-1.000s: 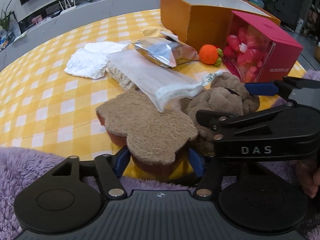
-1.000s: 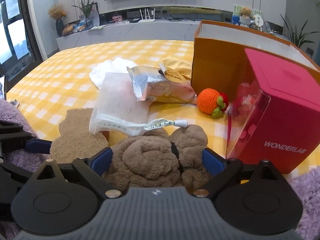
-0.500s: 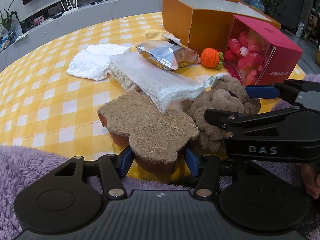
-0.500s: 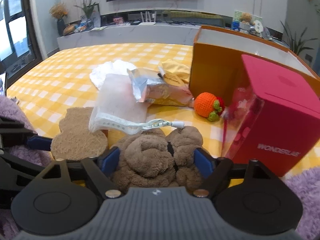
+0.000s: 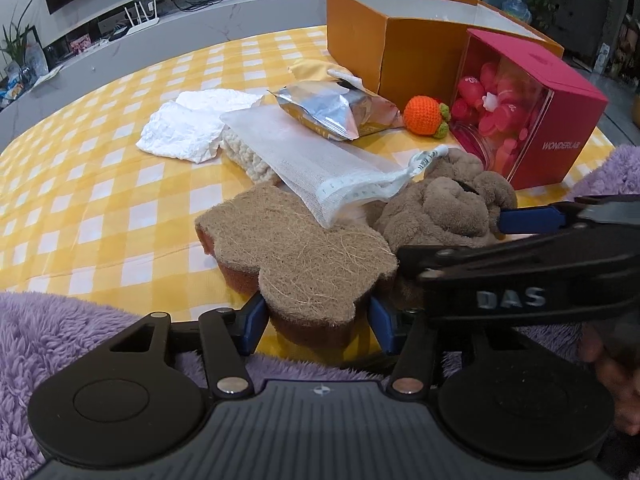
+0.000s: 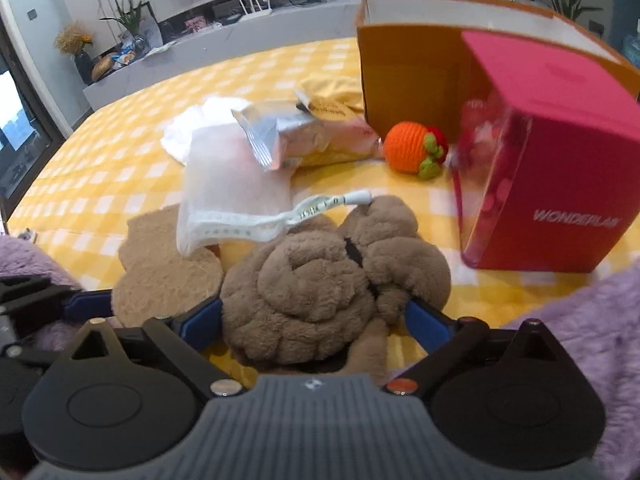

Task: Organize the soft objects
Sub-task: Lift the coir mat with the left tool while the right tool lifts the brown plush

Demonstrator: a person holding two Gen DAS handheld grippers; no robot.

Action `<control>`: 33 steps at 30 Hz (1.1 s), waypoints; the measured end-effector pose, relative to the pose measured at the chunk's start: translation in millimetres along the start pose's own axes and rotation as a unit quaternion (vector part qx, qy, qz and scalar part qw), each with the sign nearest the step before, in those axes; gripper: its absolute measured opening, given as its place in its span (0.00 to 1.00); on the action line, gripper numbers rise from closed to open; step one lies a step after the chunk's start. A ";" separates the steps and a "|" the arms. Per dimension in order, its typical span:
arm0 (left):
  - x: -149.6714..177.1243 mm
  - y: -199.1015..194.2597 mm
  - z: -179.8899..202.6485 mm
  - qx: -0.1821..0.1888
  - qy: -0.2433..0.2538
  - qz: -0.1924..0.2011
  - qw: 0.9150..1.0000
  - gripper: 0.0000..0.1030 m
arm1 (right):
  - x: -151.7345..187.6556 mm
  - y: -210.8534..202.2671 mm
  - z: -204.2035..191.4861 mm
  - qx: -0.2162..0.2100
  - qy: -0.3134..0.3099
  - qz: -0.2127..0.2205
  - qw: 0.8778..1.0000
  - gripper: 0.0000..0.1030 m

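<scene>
My left gripper is shut on the near lobe of a flat brown bear-shaped sponge, which also shows in the right wrist view. My right gripper is shut on a brown plush toy, seen to the right of the sponge in the left wrist view. A white mesh bag lies across both. Behind it lie a foil snack pack, a white cloth and an orange knitted fruit.
An open orange box stands at the back right, with a pink Wonderlab box in front of it. A yellow pouch lies by the orange box. Purple fluffy fabric covers the table's near edge.
Both grippers have closed in on their objects. The sponge and the plush have risen slightly and the right view has tilted.
</scene>
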State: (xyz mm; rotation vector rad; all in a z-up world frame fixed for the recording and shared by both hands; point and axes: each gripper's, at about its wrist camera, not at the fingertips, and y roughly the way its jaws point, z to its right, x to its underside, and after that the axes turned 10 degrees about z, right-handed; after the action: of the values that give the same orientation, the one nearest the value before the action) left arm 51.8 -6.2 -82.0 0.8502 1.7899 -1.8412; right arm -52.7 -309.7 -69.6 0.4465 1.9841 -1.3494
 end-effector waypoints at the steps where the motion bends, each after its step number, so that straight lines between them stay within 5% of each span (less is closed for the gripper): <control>1: 0.2 0.4 -0.5 0.001 -0.001 0.000 1.000 0.59 | -0.1 1.7 -0.4 0.002 0.000 0.002 1.000 0.93; 3: 0.8 1.1 -0.2 0.000 0.001 -0.001 1.000 0.59 | 0.2 4.1 -1.1 0.007 -0.002 0.009 1.000 0.89; 5: 1.2 2.1 0.4 -0.001 0.004 -0.002 1.000 0.59 | 1.6 5.1 -3.1 0.012 -0.022 0.012 1.000 0.76; 6: 1.7 2.1 0.6 -0.002 0.005 -0.003 1.000 0.59 | 3.2 6.0 -2.8 0.001 -0.022 0.006 1.000 0.61; 10: 2.0 1.4 1.5 -0.002 0.009 -0.001 1.000 0.59 | 2.4 2.6 1.0 -0.007 -0.026 0.005 1.000 0.54; 22: 6.3 -37.5 -6.3 0.029 -0.030 0.068 0.997 0.57 | -2.2 -53.6 -3.1 -0.017 -0.086 0.087 0.992 0.51; 33: -12.7 -79.9 -11.6 0.040 -0.057 0.159 0.985 0.57 | -17.8 -113.4 1.9 -0.028 -0.129 0.166 0.977 0.52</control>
State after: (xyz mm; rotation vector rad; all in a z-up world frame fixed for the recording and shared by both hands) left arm 7.8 9.6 -14.9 0.9762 1.4248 -1.7243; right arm -109.6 -355.3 19.0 0.5211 1.6457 -1.0796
